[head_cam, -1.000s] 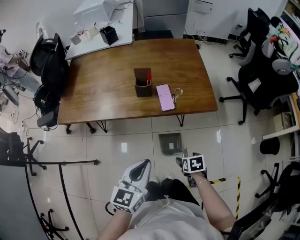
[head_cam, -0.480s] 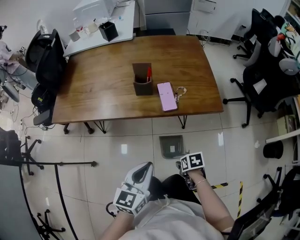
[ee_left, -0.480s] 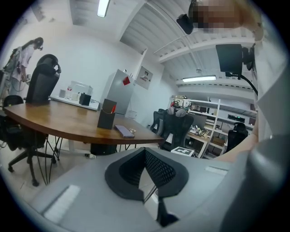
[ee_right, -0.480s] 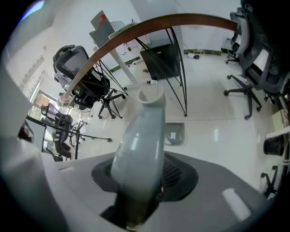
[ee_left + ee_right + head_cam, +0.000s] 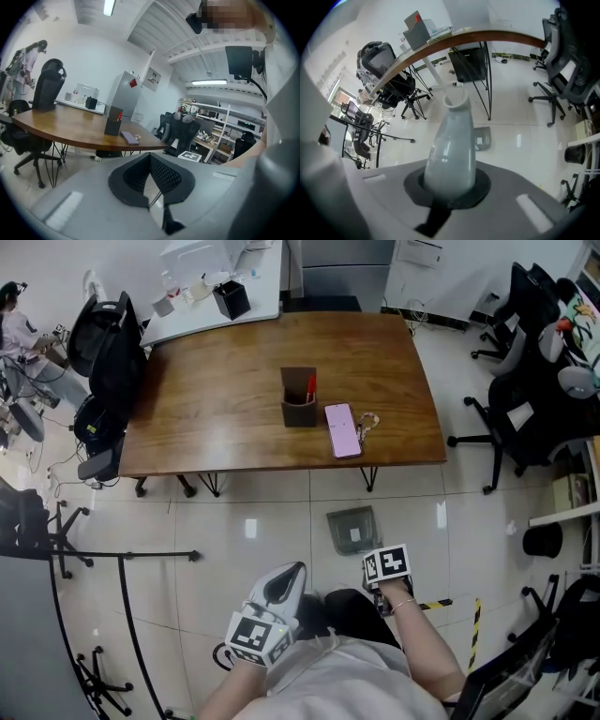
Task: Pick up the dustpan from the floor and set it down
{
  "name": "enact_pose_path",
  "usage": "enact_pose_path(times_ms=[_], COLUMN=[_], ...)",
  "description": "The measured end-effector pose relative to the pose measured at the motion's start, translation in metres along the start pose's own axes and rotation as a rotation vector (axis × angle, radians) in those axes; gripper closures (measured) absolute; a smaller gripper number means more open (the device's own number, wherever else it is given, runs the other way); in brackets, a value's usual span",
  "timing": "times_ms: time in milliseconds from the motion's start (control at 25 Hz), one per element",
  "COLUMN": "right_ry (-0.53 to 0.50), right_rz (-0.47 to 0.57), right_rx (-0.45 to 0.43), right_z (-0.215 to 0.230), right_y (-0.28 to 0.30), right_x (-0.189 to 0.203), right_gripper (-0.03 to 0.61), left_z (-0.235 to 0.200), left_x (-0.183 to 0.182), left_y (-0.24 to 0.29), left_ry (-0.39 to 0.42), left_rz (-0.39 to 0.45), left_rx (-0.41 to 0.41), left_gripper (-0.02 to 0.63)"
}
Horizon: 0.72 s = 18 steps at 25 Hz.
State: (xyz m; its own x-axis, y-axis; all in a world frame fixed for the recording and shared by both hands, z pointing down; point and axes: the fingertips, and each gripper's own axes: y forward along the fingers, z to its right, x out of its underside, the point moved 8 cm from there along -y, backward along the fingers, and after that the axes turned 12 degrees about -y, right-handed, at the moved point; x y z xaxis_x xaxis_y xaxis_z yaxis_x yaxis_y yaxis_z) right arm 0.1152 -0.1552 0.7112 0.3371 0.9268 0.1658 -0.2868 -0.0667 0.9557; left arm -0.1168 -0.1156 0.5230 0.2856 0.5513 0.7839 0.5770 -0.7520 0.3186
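Your right gripper (image 5: 373, 570), lower centre, has just closed its jaws onto the handle of the pale grey plastic dustpan (image 5: 352, 529), which lies on the white tiled floor (image 5: 262, 521). Your left gripper (image 5: 292, 573) is closed, empty.

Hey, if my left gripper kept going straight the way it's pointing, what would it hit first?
Probably the near edge of the brown wooden table, beside the flat pink phone; nothing shows in between, though depth is unclear.

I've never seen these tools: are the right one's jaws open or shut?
Shut. The right gripper has just closed its jaws on a pale grey handle.
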Motion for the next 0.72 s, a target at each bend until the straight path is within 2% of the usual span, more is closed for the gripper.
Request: enact_pose_path(times_ms=[240,360,720], right_ry=[0.001,-0.003,-0.021], right_rz=[0.084,0.136,0.258], right_rx=[0.036,0.031,0.007], right_z=[-0.032,-0.046,-0.067], right_y=[-0.092,-0.122,-0.182], right_x=[0.009,0.021,0.096], right_gripper=[0.575,0.577,0.577], left_z=[0.027,0.035,0.087], left_x=[-0.037,-0.045,-0.025], left_y=[-0.038,-0.054,-0.102], left_ry=[0.014,0.046,0.109], left_rz=[-0.022,-0.013,0.063], left_rx=[0.075,0.107,0.101], left_gripper=[0.600,0.599,0.599])
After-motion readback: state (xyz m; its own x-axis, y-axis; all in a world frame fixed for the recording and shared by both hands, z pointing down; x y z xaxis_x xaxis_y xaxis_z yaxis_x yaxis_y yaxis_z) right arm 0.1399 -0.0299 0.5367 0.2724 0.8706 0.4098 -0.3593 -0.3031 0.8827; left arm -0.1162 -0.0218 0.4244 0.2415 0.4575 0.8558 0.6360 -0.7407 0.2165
